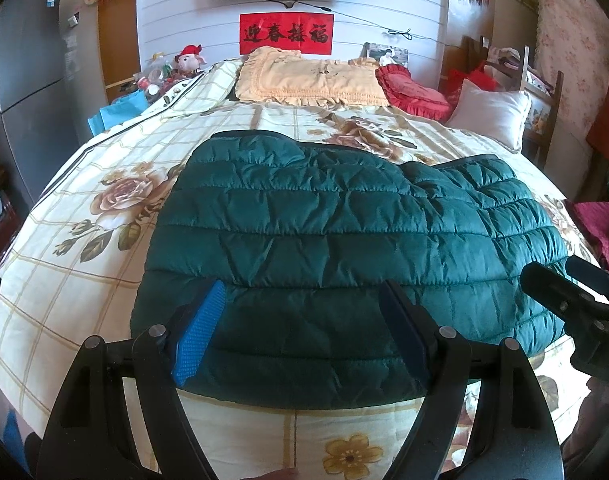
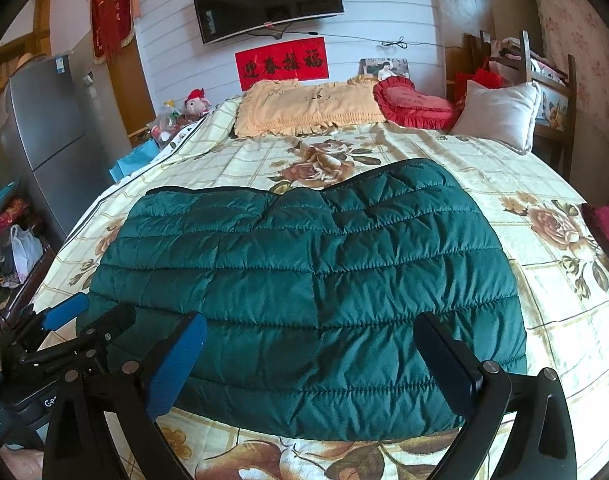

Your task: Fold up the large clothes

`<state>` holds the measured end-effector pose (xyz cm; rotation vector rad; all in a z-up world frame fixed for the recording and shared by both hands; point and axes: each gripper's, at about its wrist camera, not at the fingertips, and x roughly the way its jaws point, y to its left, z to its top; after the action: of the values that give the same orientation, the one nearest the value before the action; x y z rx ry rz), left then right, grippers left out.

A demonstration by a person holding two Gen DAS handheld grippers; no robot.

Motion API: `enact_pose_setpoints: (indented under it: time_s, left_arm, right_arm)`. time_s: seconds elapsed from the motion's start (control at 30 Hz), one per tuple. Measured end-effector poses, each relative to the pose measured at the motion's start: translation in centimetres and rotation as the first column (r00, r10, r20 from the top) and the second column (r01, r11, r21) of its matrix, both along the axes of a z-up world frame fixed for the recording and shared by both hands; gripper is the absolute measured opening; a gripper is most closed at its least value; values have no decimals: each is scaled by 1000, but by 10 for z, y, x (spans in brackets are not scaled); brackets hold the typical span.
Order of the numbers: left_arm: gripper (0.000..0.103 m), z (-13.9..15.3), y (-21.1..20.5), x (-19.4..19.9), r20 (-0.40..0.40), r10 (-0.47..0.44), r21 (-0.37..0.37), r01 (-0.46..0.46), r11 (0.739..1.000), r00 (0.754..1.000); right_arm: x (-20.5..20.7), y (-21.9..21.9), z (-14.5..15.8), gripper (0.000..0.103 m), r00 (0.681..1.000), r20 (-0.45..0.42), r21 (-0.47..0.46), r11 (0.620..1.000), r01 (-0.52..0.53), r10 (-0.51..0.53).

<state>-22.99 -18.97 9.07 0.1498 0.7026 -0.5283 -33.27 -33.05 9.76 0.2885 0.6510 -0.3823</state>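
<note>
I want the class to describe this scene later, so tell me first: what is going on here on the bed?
A person holds a two-finger tool in each hand over a dark green quilted jacket lying on a floral bedspread. The jacket looks partly folded into a broad block, its near edge facing the tools. The left tool and the right tool both stand open above that near edge, gripping nothing. Pillows lie at the far end.

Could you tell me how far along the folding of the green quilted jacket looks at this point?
Done: the green quilted jacket lies on the floral bedspread as a compact slab, no sleeves showing. In hand: nothing; left tongs and right tongs are open over its near edge. Left: perhaps one more fold.
</note>
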Motion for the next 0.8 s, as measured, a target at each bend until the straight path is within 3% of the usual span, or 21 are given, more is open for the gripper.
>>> enact_pose_setpoints:
  time_s: [0.8]
  left_arm:
    - [80, 0, 1, -1, 19, -9, -8, 10, 1000, 1000]
  right_arm:
    - [5, 4, -4, 102, 1000, -9, 25, 1000, -9, 9]
